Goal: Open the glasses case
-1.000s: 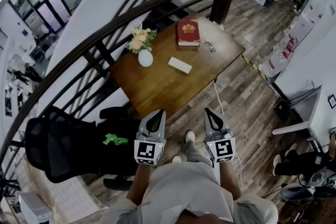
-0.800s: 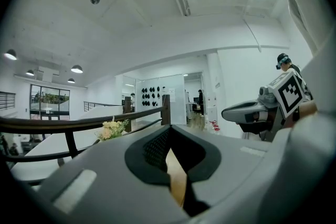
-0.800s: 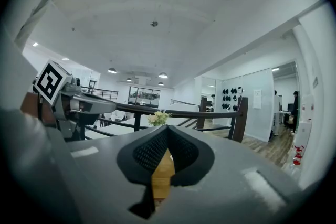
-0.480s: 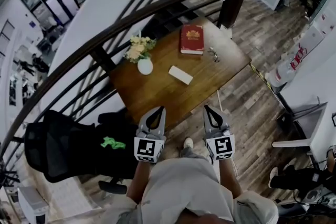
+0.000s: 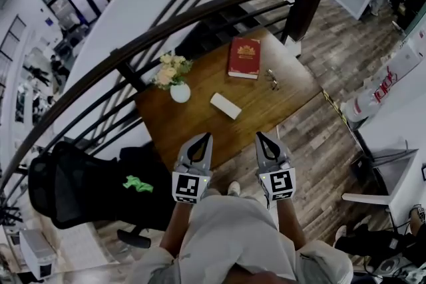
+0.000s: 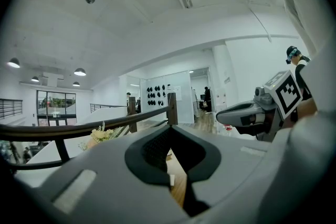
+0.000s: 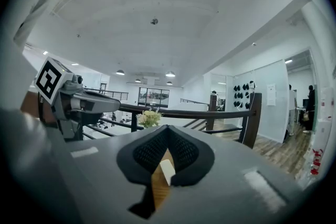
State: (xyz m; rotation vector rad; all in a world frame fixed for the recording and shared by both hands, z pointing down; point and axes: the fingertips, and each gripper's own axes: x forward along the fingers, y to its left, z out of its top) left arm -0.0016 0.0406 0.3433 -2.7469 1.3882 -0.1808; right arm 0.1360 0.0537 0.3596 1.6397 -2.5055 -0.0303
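hovering shut — left claw (image 5: 206, 136), right claw (image 5: 259, 135) — glasses case (image 5: 225, 106) untouched

We find no words or numbers clear enough to read. The red book (image 5: 244, 57) near the table's (image 5: 200, 126) far edge has gold print on its cover, too small to make out. A black-and-white square marker (image 5: 187, 187) sits on the left gripper (image 5: 205, 136), another on the right gripper (image 5: 261, 136): patterns, not letters. A white cylinder (image 5: 370, 98) on the floor bears an unreadable red label (image 5: 383, 90).
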